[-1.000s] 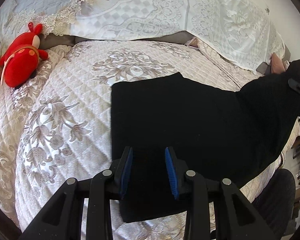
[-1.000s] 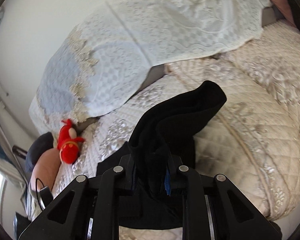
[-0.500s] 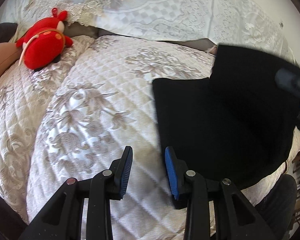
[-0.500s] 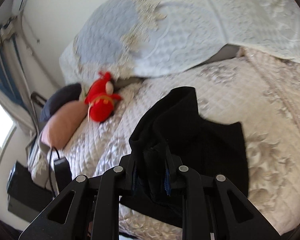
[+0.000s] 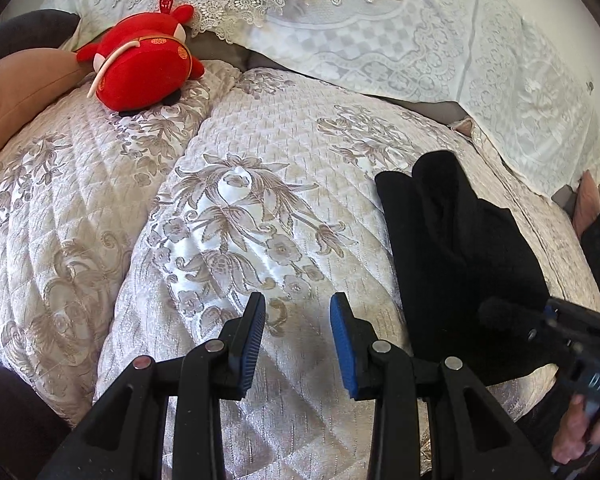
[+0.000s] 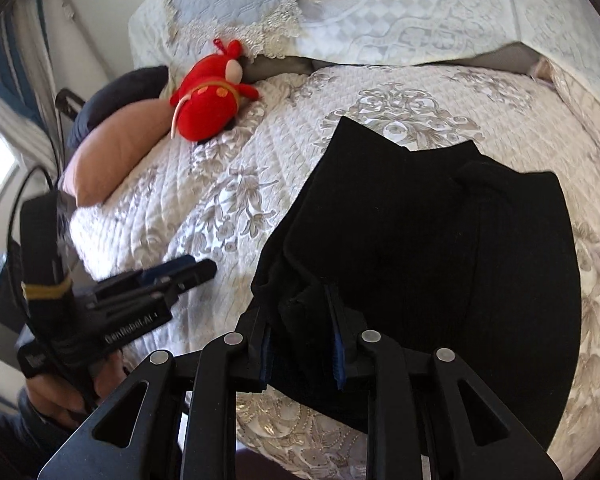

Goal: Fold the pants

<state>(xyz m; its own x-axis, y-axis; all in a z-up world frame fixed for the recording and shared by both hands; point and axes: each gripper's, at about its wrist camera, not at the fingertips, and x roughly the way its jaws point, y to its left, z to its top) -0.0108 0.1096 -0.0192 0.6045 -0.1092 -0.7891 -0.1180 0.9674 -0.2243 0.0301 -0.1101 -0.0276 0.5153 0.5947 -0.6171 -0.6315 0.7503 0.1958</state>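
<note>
bed (image 5: 260, 152): quilted cover | on it: black pants (image 5: 460, 248), red plush toy (image 5: 144, 68)

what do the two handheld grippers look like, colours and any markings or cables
Both are black plastic with silver rivets and ribbed blue pads. The left gripper carries white "GenRobot.AI" lettering, a yellow band and a black cable. The right gripper shows white letters on its body, blurred.

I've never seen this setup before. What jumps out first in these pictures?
A bright red plush toy lies near the pillows at the head of a quilted floral bed cover. Black pants, folded over, lie on the cover, a fold between the opening pads of the right claw.
</note>
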